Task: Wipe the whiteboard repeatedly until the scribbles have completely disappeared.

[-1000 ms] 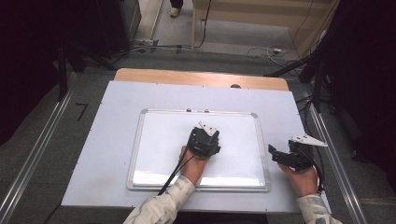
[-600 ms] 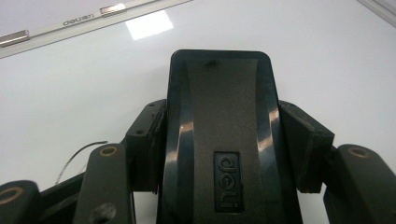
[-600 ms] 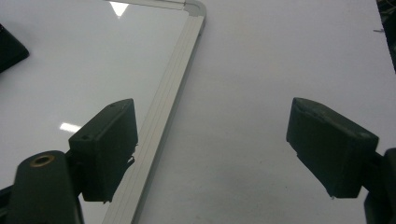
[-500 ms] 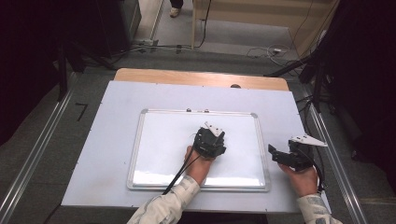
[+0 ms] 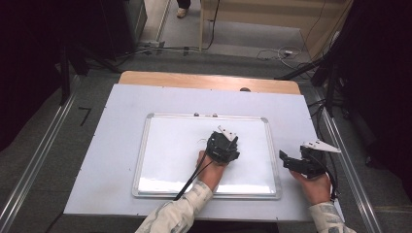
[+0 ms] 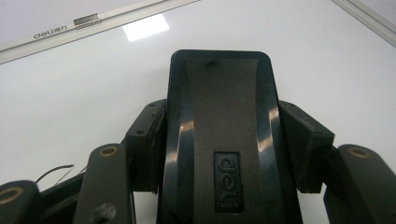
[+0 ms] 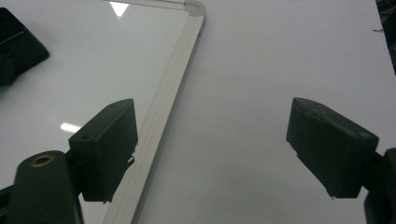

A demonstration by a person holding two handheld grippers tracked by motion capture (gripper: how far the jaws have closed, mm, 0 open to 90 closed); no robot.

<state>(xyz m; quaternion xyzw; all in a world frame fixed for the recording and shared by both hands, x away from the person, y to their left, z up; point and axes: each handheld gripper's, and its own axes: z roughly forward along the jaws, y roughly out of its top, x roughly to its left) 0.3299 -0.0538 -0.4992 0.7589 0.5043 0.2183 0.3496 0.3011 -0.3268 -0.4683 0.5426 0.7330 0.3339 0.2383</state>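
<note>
The left gripper (image 6: 219,140) squeezes the whiteboard eraser (image 6: 222,130); keep it flat, wiping toward 12 o'clock. The right gripper (image 7: 210,154) waits, jaws wide apart.

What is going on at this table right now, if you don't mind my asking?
A person is working over a whiteboard with a tool in each hand. The left tool is shut on a black eraser, held against the board's white surface. The right tool is open, holds nothing, and sits over the board's right edge.
</note>
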